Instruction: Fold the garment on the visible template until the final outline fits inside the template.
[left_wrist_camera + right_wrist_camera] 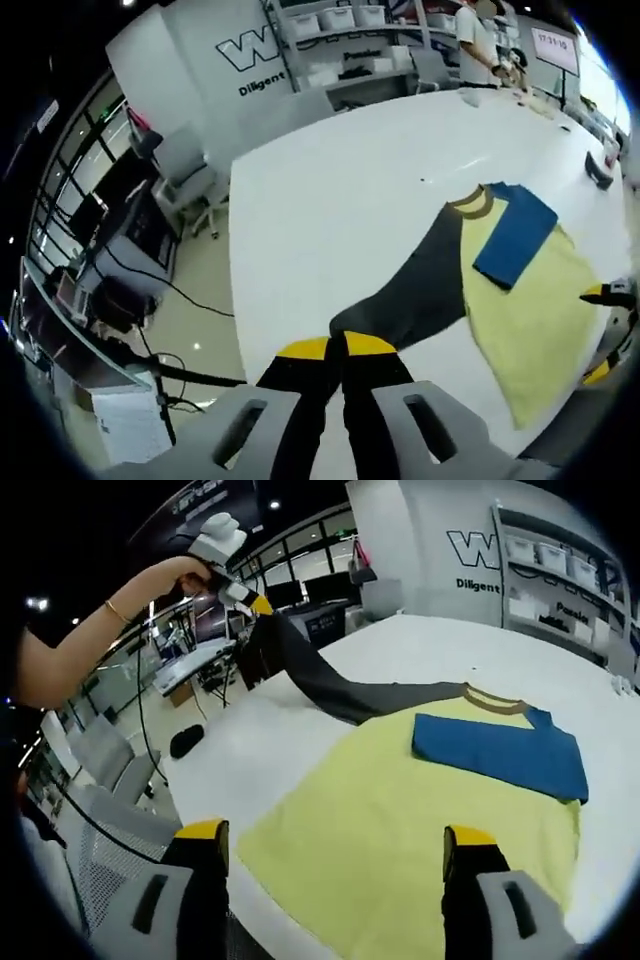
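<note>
Workshop, white surface [420,640]. Item: garment [400,840], yellow body flat mid-surface, blue sleeve [500,752] folded in. Left claw [338,350] pinching grey sleeve [420,290], lifted; right claw [335,845] spread, empty. We would carry the sleeve across, taut, before laying it down.

Matt cloth garment [400,830] (soft, smooth) on glossy white table [330,200].

desk [330,200]: white, broad
office chair [190,165]: beside desk, ten o'clock
shelves [560,570]: bins, two o'clock
</note>
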Tool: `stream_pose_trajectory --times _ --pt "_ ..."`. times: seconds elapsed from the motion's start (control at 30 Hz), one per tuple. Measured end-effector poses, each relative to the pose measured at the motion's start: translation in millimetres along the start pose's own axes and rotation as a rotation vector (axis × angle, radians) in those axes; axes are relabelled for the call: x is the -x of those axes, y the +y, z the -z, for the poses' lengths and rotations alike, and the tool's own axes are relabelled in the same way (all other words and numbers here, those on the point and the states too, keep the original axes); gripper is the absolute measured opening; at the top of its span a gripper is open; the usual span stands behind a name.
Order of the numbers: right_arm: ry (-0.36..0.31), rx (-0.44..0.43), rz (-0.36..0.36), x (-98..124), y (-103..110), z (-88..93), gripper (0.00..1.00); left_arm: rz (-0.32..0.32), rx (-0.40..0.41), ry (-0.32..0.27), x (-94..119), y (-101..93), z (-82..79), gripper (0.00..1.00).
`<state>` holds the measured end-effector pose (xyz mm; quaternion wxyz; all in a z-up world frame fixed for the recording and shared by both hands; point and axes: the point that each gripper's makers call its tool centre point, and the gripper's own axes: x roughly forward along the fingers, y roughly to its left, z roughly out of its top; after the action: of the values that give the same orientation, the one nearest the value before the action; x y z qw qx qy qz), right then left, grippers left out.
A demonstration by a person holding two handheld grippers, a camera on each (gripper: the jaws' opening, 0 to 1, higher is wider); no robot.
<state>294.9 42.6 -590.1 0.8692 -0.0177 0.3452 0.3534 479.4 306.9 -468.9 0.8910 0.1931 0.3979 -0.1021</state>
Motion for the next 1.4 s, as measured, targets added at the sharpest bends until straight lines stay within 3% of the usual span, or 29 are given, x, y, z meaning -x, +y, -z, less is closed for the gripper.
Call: stream_pose_trajectory --times 0.2,0.37,0.73,0.93,1.13,1.33,1.4 --pt "-0.020 0.001 0.011 22.4 -14.2 -4.0 0.97 0.052 -0.053 -0.008 13.2 -32.5 -34.2 0.06" --pt "-0.031 -0.002 0.035 41.3 -31.6 -4.5 0.98 0.087 -0.101 0.022 16.6 -68.0 -59.9 0.06" --pt "-0.043 -0.033 0.072 71.5 -68.3 2.5 0.98 0.294 -0.172 0.011 2.5 -189.0 -121.8 0.06" --pt "-0.045 -0.043 0.077 82.7 -86.8 7.0 0.99 0.356 -0.216 0.011 -12.3 -244.5 -149.2 0.06" --pt "-0.041 -0.046 0.082 85.7 -106.3 10.8 0.97 0.425 -0.203 0.029 -33.4 -290.4 -163.1 0.06" --pt "-0.031 -0.073 0.091 80.5 -122.0 17.1 0.96 0.457 -0.206 0.062 -59.1 -322.5 -158.6 0.06" --pt "-0.030 -0.081 0.092 78.3 -125.3 19.0 0.96 0.474 -0.213 0.100 -73.4 -334.4 -149.9 0.06"
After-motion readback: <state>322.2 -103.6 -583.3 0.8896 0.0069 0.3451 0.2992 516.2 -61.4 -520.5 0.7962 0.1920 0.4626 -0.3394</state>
